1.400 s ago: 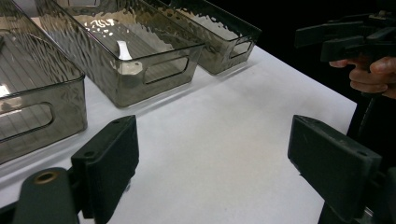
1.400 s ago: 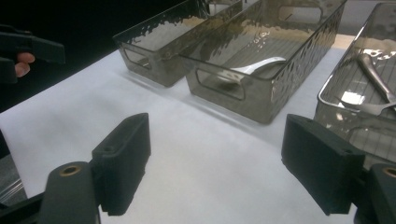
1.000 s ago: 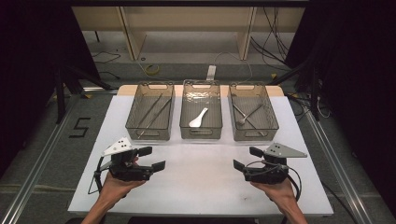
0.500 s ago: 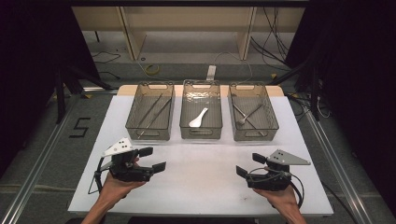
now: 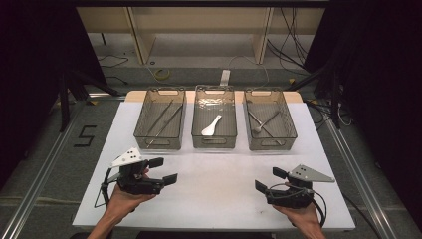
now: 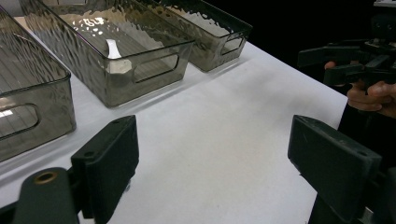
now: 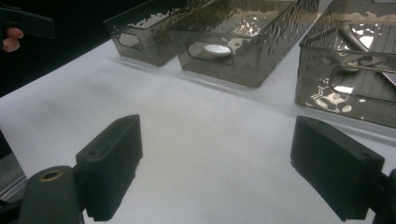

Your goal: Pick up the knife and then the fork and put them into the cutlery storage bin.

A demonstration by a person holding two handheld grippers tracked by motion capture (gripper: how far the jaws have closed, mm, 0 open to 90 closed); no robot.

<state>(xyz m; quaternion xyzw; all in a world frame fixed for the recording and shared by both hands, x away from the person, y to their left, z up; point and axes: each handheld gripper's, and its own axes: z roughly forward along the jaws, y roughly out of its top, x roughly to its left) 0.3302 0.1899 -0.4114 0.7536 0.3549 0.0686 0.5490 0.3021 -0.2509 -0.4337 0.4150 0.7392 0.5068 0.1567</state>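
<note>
Three clear smoked bins stand in a row at the back of the white table. The left bin holds long thin metal utensils. A white spoon lies in the middle bin, also seen as the white spoon and through a handle slot. The right bin holds metal cutlery. My left gripper is open and empty at the front left, jaws wide apart over bare table. My right gripper is open and empty at the front right.
Metal rails run along both sides of the table, and dark curtains flank it. A wooden shelf frame and loose cables lie on the floor behind. In the left gripper view the right gripper shows beyond the table's edge.
My right gripper has drawn back toward the table's near edge and slightly right, still open. The left gripper has stayed in place.
</note>
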